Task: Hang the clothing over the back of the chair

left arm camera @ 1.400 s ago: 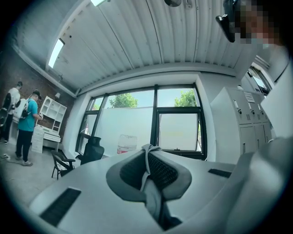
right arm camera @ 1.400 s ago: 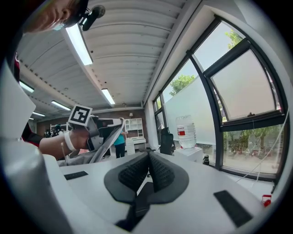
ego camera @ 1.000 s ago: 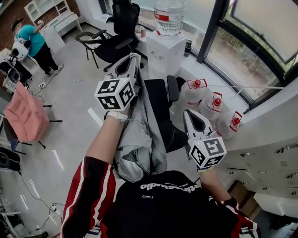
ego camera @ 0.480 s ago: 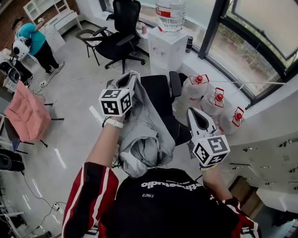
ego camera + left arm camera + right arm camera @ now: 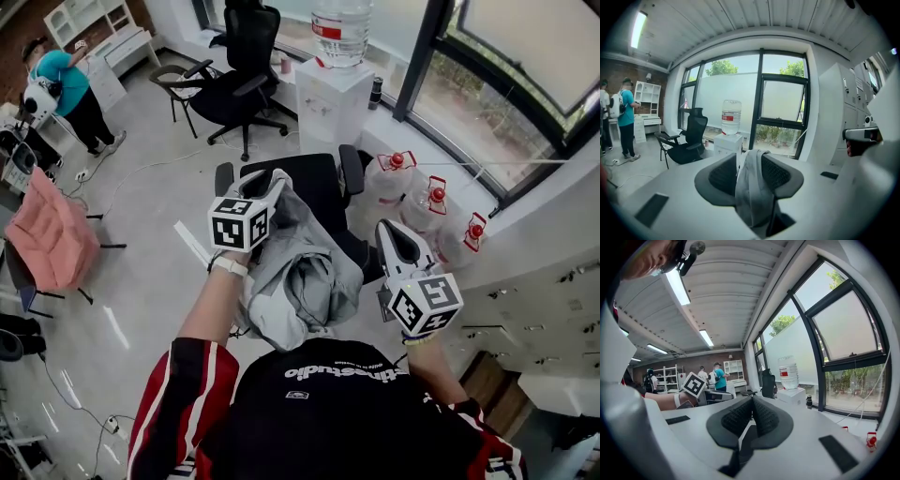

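Left tongs (image 5: 751, 164) opening, a fold of the grey clothing (image 5: 305, 272) loose between them; the rest lies bunched on the chair (image 5: 319, 187), near side. Right tongs (image 5: 751, 411) closed, empty, right of the chair. Advice: withdraw the left straight back, so nothing drags off.

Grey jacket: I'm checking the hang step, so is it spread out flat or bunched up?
Bunched up: the grey jacket lies in crumpled, overlapping folds on the black chair, not smoothed flat.
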